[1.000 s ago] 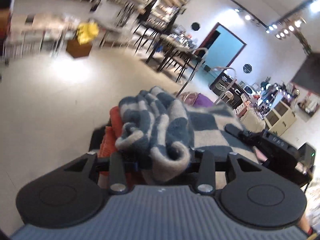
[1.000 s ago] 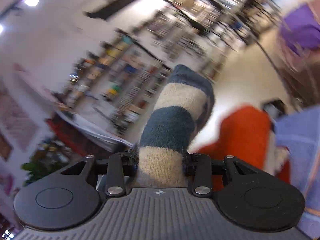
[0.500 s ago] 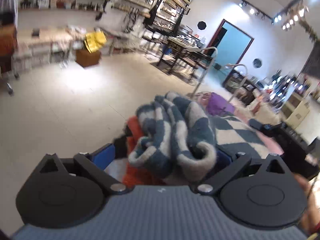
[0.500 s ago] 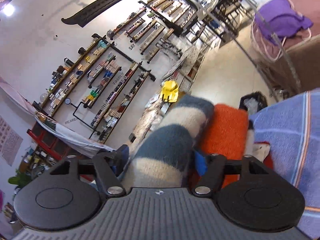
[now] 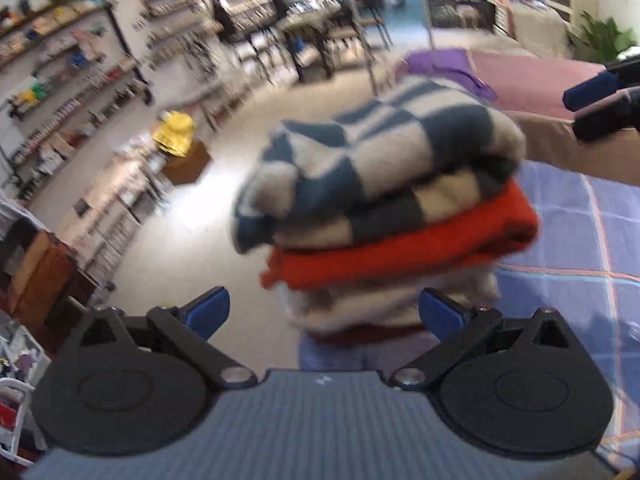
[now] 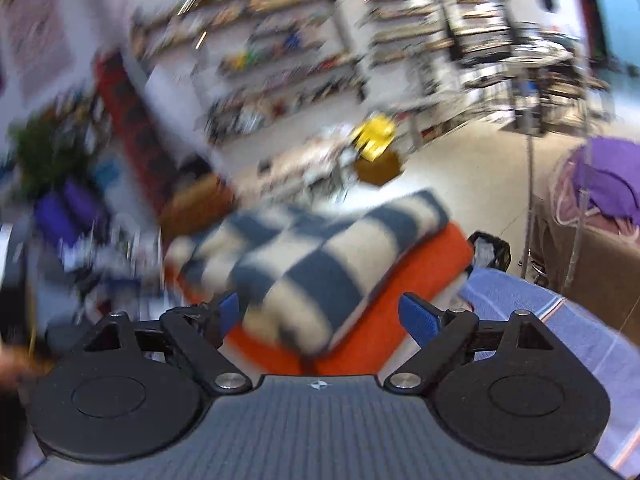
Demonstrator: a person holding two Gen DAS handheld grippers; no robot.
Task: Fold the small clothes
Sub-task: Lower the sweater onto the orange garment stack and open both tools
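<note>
A folded blue-and-cream checked knit (image 5: 384, 160) lies on top of a stack, over a folded orange garment (image 5: 404, 248) and a pale one (image 5: 384, 304) beneath. The stack rests on a blue striped cloth (image 5: 580, 264). My left gripper (image 5: 324, 312) is open and empty, just in front of the stack's bottom. In the right wrist view the same checked knit (image 6: 316, 260) lies on the orange garment (image 6: 424, 272). My right gripper (image 6: 320, 316) is open and empty, close to the knit's near edge. Its blue-tipped fingers (image 5: 592, 88) show at the left wrist view's right edge.
A purple garment (image 5: 444, 64) lies on a pink-covered surface (image 5: 532, 80) behind the stack. A metal rack (image 6: 532, 184) stands to the right. Shelves (image 6: 288, 60) line the far wall across a bare floor (image 5: 192, 220). The right wrist view is blurred.
Both grippers have opened and let go of the checked knit, which now lies folded on the stack. Both grippers have drawn back from it.
</note>
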